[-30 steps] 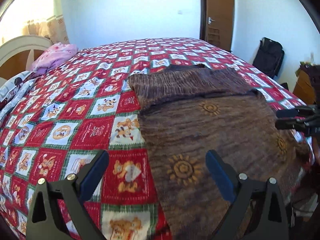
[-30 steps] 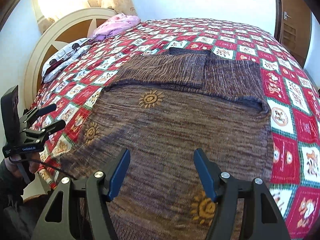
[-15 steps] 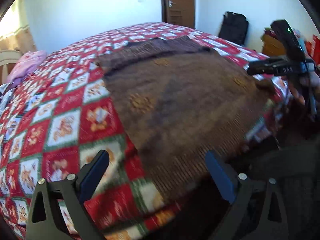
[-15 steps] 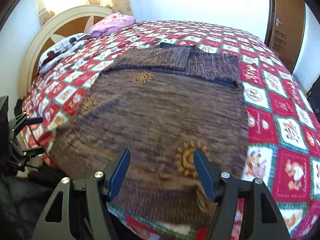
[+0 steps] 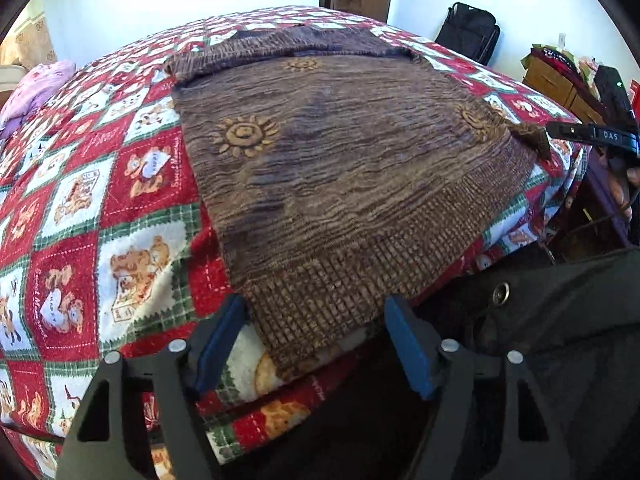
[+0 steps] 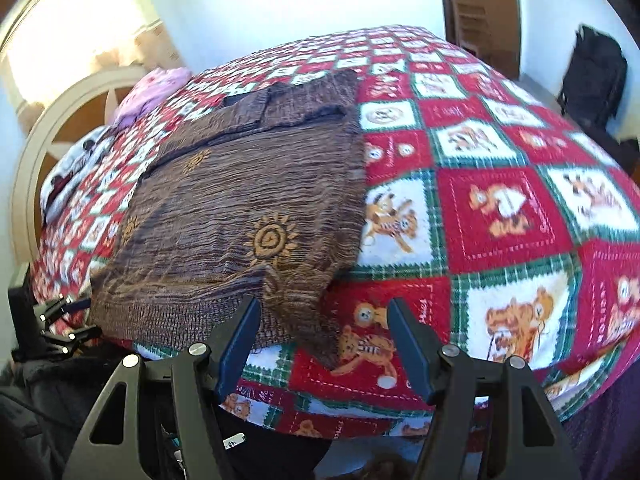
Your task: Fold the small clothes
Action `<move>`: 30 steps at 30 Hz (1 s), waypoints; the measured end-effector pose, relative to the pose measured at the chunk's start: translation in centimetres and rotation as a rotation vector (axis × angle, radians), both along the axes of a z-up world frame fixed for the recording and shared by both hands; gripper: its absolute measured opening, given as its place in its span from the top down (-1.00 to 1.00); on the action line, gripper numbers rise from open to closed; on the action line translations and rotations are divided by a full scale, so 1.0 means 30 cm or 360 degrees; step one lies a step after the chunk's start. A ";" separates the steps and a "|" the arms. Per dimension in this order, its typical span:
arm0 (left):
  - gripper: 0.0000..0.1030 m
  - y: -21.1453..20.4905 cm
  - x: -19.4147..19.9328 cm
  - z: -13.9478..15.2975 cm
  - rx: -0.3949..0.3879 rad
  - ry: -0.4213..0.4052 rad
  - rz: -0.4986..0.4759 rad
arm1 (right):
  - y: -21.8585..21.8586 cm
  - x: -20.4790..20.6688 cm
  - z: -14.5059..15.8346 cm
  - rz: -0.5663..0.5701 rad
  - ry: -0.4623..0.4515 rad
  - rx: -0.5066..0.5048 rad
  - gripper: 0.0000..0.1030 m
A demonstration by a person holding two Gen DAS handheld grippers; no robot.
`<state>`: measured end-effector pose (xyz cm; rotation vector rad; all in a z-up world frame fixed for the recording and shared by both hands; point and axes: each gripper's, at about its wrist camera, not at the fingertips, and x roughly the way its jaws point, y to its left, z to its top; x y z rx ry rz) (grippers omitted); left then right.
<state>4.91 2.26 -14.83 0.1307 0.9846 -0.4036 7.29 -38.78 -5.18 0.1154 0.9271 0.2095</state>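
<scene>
The brown sweater (image 5: 340, 168) lies flat, sleeves already folded in at its far end. Its ribbed hem corner sits between the left gripper (image 5: 312, 344)'s closing jaws, ungripped; the right gripper (image 6: 324, 344) gapes empty over the other corner, so the body fold remains.

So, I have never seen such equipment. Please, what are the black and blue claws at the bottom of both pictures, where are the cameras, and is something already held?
There is no robot. A person holds one hand tool in each hand, and each tool has two fingers with blue pads and a wide-angle camera looking forward along them. One picture comes from the left gripper, the other from the right gripper.

On the bed's teddy-bear quilt lies a brown sweater with sun patterns, its sleeves folded in at the far end. Each gripper is at one near hem corner. The left jaws are closing around the hem; the right jaws stand open. Neither grips yet.
</scene>
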 end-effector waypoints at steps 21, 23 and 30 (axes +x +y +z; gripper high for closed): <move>0.72 0.035 0.004 0.101 -0.0244 -0.0210 -0.0045 | 0.055 -0.048 0.056 0.0259 -0.0209 0.0352 0.85; 0.72 0.054 0.004 0.134 -0.0298 -0.0250 -0.0027 | 0.059 -0.042 0.075 0.0268 -0.0245 0.0389 0.89; 0.72 0.037 0.021 0.116 -0.0278 -0.0235 -0.0041 | 0.037 -0.010 0.027 0.0198 -0.0117 0.0302 0.88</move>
